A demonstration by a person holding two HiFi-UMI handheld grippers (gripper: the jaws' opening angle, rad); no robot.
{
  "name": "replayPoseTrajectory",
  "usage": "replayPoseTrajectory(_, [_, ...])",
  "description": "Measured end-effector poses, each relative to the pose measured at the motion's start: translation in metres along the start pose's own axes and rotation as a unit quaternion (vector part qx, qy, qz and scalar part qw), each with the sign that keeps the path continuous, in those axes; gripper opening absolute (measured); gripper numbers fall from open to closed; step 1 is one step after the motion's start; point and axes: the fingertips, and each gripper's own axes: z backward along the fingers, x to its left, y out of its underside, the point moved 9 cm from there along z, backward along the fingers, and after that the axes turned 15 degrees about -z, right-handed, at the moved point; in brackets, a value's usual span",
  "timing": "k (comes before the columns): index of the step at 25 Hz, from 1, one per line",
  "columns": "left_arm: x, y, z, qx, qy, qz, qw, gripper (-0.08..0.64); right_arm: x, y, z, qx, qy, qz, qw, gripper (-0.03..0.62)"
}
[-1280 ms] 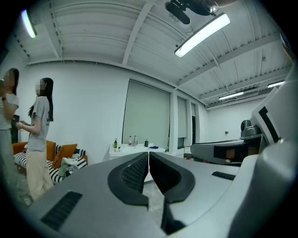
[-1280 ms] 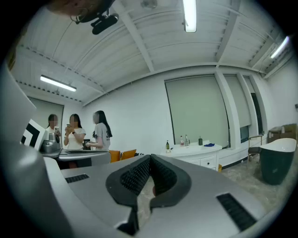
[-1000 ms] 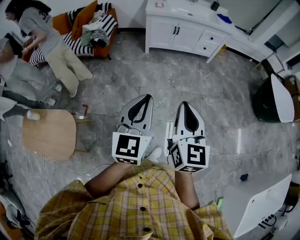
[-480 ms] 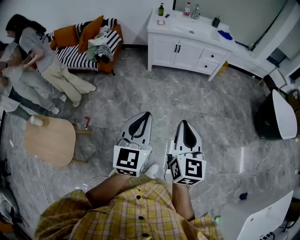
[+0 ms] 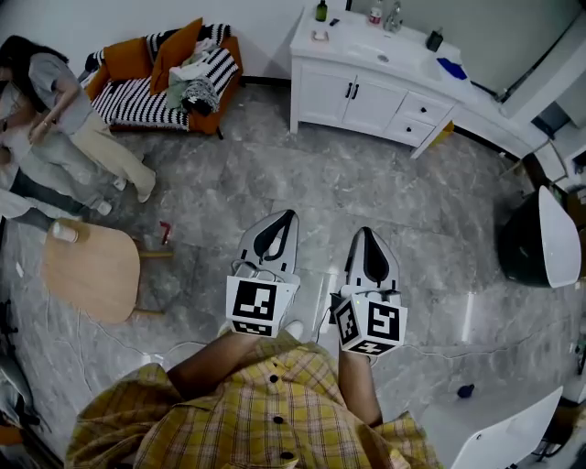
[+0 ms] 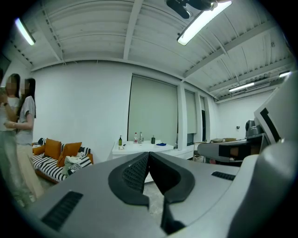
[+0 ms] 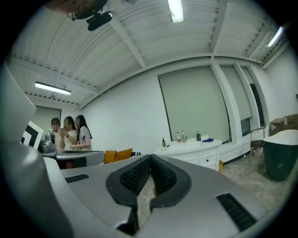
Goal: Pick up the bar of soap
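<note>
Grey marbled floor (image 5: 366, 183) fills most of the head view. Both grippers are held level in front of a person in a yellow checked shirt (image 5: 265, 412).

Left gripper (image 5: 286, 213): fingers pressed together along their length, nothing between them. The left gripper view shows the ribbed pads meeting at the tip.

Right gripper (image 5: 365, 230): fingers likewise pressed together and empty, just beside the left gripper and parallel to it.

White cabinet (image 5: 366, 92): stands against the far wall at 1 o'clock from the grippers, well apart from both. Its top surface carries a green bottle (image 5: 321, 11), further bottles, a dark cup and a blue item.

Soap (image 5: 319, 35): taken to be the small pale item lying on that surface just beside the green bottle, at the left end. It is too small to confirm. Neither gripper is near it.

Other findings: an orange sofa (image 5: 156, 73) with striped cushions at 11 o'clock; people (image 5: 55, 119) standing at 10 o'clock; a round wooden table (image 5: 92, 270) at 9 o'clock; a dark tub (image 5: 536, 243) at 3 o'clock.
</note>
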Motion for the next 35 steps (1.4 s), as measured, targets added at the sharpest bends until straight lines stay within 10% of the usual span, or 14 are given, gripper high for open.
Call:
replayPoseTrajectory(20, [0.207,-0.013,-0.329,0.012,-0.010,0.025,0.9996,0.014,-0.032,-0.096,-0.359,-0.002,0.035,-0.007,0.999,0.018])
replayPoseTrajectory(35, [0.256,-0.018,-0.517,0.017,-0.022,0.032,0.9991,0.013,-0.093,-0.150,-0.548,-0.008,0.016,-0.028,0.999,0.018])
